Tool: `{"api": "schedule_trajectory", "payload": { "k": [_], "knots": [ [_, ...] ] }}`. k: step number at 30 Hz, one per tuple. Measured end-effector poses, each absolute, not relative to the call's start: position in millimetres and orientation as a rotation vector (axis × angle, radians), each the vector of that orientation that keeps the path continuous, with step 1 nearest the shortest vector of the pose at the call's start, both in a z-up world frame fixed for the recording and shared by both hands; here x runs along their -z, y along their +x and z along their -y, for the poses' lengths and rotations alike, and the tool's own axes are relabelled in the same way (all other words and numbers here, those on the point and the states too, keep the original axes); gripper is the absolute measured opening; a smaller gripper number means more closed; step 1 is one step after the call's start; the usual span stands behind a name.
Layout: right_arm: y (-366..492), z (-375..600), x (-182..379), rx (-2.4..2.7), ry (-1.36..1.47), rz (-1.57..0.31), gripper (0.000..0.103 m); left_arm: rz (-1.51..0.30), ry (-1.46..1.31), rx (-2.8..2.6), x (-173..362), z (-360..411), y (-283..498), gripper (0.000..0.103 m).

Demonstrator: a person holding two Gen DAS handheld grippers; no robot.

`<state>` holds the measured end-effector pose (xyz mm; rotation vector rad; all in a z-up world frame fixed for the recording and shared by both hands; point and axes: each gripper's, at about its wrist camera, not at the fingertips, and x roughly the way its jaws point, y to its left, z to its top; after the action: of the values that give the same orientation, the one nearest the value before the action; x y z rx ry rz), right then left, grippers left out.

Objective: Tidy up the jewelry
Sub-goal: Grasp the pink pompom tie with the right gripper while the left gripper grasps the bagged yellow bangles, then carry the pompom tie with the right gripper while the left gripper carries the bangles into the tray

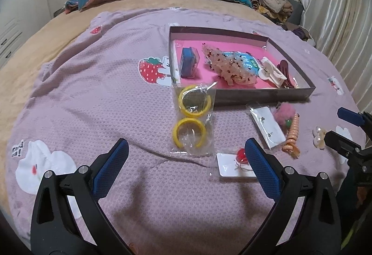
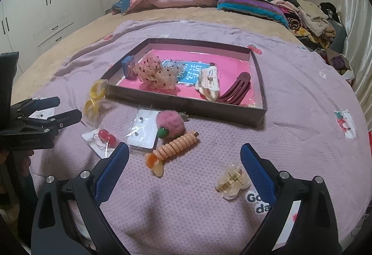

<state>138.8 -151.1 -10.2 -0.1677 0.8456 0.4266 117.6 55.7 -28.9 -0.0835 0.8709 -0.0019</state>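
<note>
Both our grippers, left [image 1: 186, 157] and right [image 2: 184, 162], hang wide apart, holding nothing, above the lilac blanket [image 1: 116, 97]. Between our right fingers lie a clear claw clip [image 2: 232, 181] and an orange spiral clip [image 2: 174, 150]. Beyond sits the tray [image 2: 186, 101] holding a maroon clip [image 2: 237, 89].

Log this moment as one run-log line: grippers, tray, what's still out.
left gripper: open, empty | right gripper: open, empty | tray: partly filled | out on blanket: bagged yellow bangles, peach spiral clip, clear claw clip
</note>
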Motion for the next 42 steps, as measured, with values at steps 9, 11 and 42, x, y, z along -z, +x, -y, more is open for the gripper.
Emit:
{"api": "schedule_trajectory", "payload": {
  "k": [9,11,42],
  "knots": [
    [160.5,134.4,24.9,-0.449,-0.181,-0.863,0.082,-0.873,-0.076,0.015,41.5,-53.0,138.3,0.078],
    [166.6,130.3,27.9,-0.456,-0.180,-0.866,0.076,-0.862,-0.088,0.025,41.8,-53.7,141.5,0.072],
    [170.1,155.0,13.9,-0.518,-0.109,-0.773,0.024,-0.842,-0.127,0.056,32.1,-48.1,139.6,0.036]
  ]
}}
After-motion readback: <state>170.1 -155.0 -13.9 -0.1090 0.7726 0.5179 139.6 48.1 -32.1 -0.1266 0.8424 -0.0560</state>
